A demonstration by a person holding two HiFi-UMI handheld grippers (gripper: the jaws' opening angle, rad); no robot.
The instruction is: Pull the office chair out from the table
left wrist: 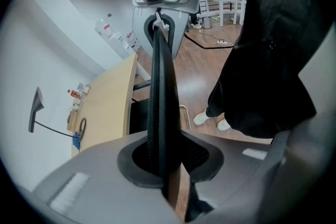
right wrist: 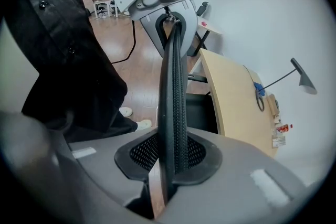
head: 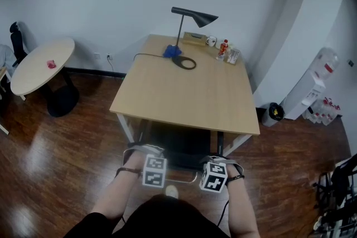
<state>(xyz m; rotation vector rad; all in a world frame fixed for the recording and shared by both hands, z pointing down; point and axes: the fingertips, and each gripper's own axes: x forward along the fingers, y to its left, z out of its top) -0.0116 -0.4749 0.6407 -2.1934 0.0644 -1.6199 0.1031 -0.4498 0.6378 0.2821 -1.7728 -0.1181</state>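
**Head view hid the grips on the chair; both gripper views showed them**

From the head view, the chair sat tucked at the near edge of the table. Its seat was a dark shape under the tabletop, which covered most of it. The left gripper and right gripper pointed steeply down at the chair's back, side by side. Their marker cubes and the person's forearms covered the jaws, so no grip could be read from above.

The left gripper view showed that gripper's jaws clamped on the thin black rim of the chair's back. The rim ran up the frame to the right gripper at its far end. The right gripper view showed the same from the other side: jaws closed on the rim, with the left gripper at the far end.

Both gripper views also caught the person's dark clothing close beside the rim, and light shoes on the wood floor. In them the table showed only as a slanted strip. The head view showed the whole top, with the lamp at the far edge. The chair's base was hidden in every view.
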